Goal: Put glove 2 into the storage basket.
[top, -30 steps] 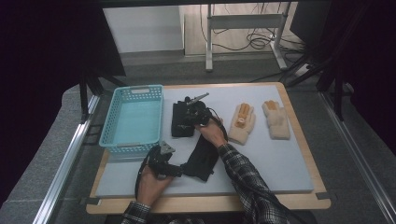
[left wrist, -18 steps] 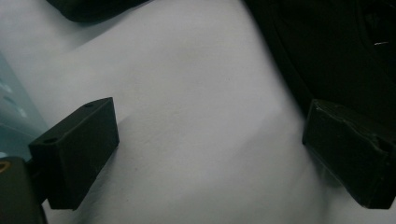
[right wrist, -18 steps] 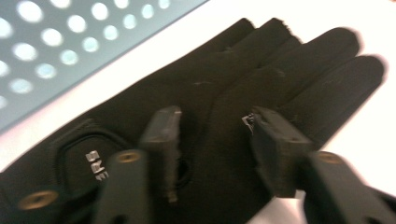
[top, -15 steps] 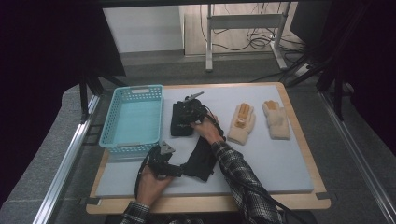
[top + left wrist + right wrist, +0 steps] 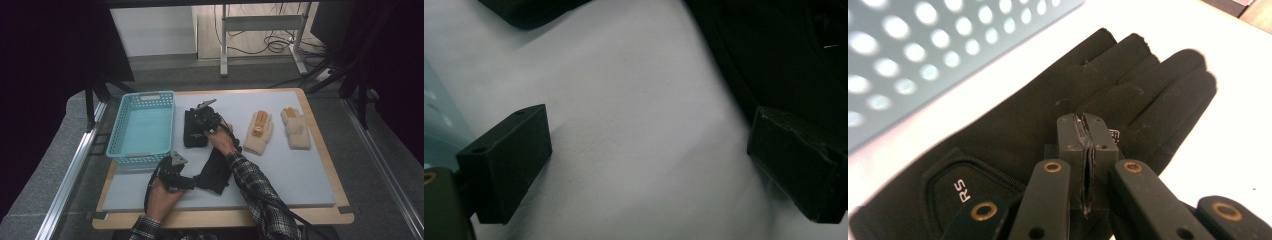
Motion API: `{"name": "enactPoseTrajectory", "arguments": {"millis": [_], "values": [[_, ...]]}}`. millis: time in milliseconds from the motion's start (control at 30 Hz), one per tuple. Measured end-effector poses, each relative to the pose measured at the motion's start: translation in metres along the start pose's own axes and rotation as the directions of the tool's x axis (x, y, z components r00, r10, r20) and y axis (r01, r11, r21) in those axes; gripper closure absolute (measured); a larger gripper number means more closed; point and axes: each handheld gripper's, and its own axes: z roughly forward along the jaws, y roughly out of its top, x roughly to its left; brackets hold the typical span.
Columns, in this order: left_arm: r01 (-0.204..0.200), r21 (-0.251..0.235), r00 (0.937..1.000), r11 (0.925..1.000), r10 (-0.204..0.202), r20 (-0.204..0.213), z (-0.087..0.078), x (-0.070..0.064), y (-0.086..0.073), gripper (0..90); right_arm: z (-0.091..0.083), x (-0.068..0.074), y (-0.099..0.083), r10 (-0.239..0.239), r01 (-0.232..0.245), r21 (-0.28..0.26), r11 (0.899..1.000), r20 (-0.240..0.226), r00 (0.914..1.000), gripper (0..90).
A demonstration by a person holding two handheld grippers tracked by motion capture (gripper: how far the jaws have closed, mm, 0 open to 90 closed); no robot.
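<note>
Left to right on the grey mat (image 5: 300, 170): a teal basket (image 5: 142, 127); the left gripper (image 5: 192, 182), jaws wide apart, beside the near black glove (image 5: 217, 170); the right gripper (image 5: 207, 117), jaws pressed together, poised over the far black glove (image 5: 1048, 120); two tan gloves (image 5: 277, 130) lie well apart at right.

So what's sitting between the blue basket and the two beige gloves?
In the high view, a black glove lies flat between the basket and the beige gloves, with the right gripper over it.
</note>
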Motion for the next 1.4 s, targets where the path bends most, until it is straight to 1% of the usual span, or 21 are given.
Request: {"name": "enactPoseTrajectory", "arguments": {"millis": [33,67,100,200,333,533,700,733,767,800,967,1100,1167,1233,1333,1400], "values": [[0.0,0.0,1.0,1.0,0.0,0.0,0.0,0.0,0.0,4.5,-0.007,-0.001,0.003,0.007,-0.007,-0.016,1.0,-0.016,0.9998,87.1],[0.0,0.0,1.0,1.0,0.0,0.0,0.0,0.0,0.0,4.5,-0.011,-0.001,0.004,0.01,-0.011,-0.024,1.0,-0.021,0.9997,87.0],[0.001,0.0,1.0,1.0,-0.001,0.0,0.0,0.0,0.0,4.5,-0.015,0.0,0.006,0.016,-0.017,-0.03,0.999,-0.024,0.9996,87.0],[-0.002,0.003,1.0,1.0,0.002,0.0,0.0,0.0,0.0,4.5,-0.028,0.002,0.011,0.009,-0.011,-0.056,0.998,-0.031,0.9995,87.0],[-0.002,0.001,1.0,1.0,0.002,0.001,0.0,0.0,0.0,4.5,-0.044,0.004,0.015,0.006,-0.008,-0.068,0.998,-0.03,0.9995,87.0],[-0.001,0.001,1.0,1.0,0.001,0.001,0.0,0.0,0.0,4.5,-0.067,0.001,0.012,0.027,-0.029,-0.085,0.996,-0.034,0.9991,87.0],[-0.003,0.003,1.0,1.0,0.003,0.001,0.0,0.0,0.0,4.5,-0.091,0.0,0.002,0.038,-0.041,-0.09,0.995,-0.035,0.9987,86.9],[-0.005,0.002,1.0,1.0,0.005,0.0,0.0,0.001,0.0,4.5,-0.091,0.0,0.002,0.038,-0.041,-0.09,0.995,-0.035,0.9987,86.9],[-0.004,0.001,1.0,1.0,0.004,0.001,0.0,0.001,0.0,4.5,-0.096,0.001,0.0,0.038,-0.041,-0.089,0.995,-0.035,0.9987,86.9],[-0.005,0.003,1.0,1.0,0.005,0.0,0.0,0.001,0.0,4.5,-0.108,0.003,-0.006,0.044,-0.047,-0.094,0.994,-0.038,0.9983,86.9],[-0.003,0.004,1.0,1.0,0.003,0.0,0.0,0.0,0.0,4.4,-0.137,0.013,-0.023,0.055,-0.059,-0.102,0.993,-0.043,0.9976,86.8],[-0.003,0.003,1.0,1.0,0.003,0.001,0.0,0.001,0.0,4.4,-0.156,0.023,-0.039,0.062,-0.066,-0.094,0.993,-0.047,0.997,86.8],[0.01,-0.008,0.9999,0.9999,-0.01,0.0,0.001,0.0,0.0,4.4,-0.165,0.029,-0.047,0.063,-0.066,-0.095,0.993,-0.036,0.9974,86.8],[0.009,-0.007,1.0,0.9999,-0.009,0.0,0.001,0.0,0.0,4.4,-0.174,0.034,-0.056,0.07,-0.072,-0.1,0.992,-0.029,0.9971,86.8],[0.006,-0.002,1.0,1.0,-0.006,0.001,0.0,0.0,0.0,4.3,-0.18,0.041,-0.073,0.07,-0.072,-0.097,0.993,-0.021,0.9973,86.7],[0.007,-0.002,1.0,1.0,-0.007,0.001,0.0,0.0,0.0,4.3,-0.177,0.045,-0.086,0.061,-0.062,-0.083,0.995,-0.017,0.998,86.7]]}}
